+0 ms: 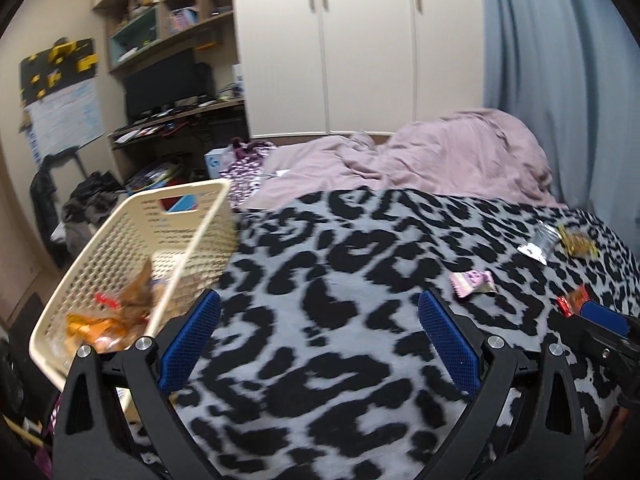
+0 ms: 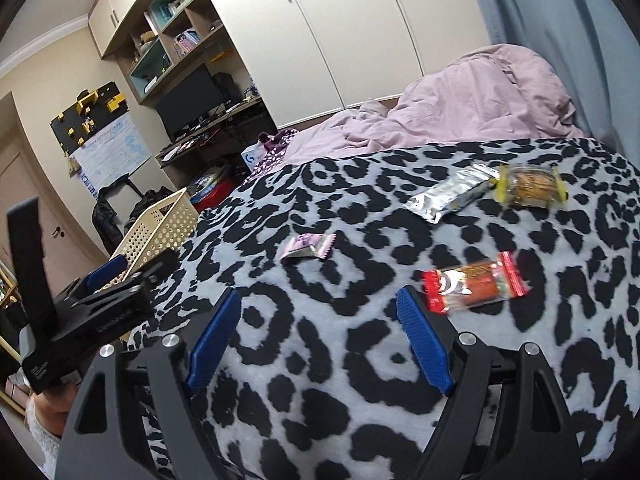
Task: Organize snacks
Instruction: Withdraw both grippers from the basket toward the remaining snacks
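A cream perforated basket (image 1: 120, 248) (image 2: 160, 228) stands at the bed's left edge and holds several orange-wrapped snacks (image 1: 108, 320). On the leopard-print blanket (image 1: 320, 320) lie a pink packet (image 1: 472, 282) (image 2: 307, 246), a silver packet (image 1: 540, 242) (image 2: 450, 192), a yellow-wrapped cookie (image 1: 578, 242) (image 2: 530, 188) and a red-wrapped snack (image 1: 572, 300) (image 2: 476, 282). My left gripper (image 1: 318, 312) is open and empty beside the basket. My right gripper (image 2: 320, 310) is open and empty, with the red snack just beyond its right fingertip.
A crumpled pink duvet (image 1: 420, 160) covers the far half of the bed. White wardrobe doors (image 1: 360, 40) and a grey curtain (image 1: 560, 60) stand behind it. A cluttered desk with a monitor (image 1: 160, 84) and shelves sits at the left, clothes heaped on the floor (image 1: 88, 200).
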The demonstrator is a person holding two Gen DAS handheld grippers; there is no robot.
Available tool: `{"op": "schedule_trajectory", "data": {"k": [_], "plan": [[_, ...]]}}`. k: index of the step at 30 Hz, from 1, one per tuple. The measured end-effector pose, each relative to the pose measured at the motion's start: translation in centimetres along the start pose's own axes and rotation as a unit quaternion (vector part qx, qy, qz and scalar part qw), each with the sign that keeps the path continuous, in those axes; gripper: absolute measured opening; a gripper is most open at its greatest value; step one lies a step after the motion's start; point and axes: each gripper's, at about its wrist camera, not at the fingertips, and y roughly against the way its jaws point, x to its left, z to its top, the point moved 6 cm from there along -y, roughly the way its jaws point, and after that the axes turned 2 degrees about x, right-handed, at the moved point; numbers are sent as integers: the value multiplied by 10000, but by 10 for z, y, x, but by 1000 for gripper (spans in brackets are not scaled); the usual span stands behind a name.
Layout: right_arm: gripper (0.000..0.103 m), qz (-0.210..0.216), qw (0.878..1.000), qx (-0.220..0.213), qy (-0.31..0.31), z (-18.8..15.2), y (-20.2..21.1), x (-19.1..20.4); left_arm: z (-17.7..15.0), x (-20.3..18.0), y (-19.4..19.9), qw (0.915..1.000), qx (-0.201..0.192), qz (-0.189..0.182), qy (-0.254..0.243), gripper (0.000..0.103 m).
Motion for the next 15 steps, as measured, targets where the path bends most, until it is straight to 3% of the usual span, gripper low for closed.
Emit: {"op": "schedule_trajectory", "data": {"k": [15], "plan": [[80,-1,9994,-133,-305,2,11,-31,7,-78,-45,9894,524,-783,-1102,97]]}}
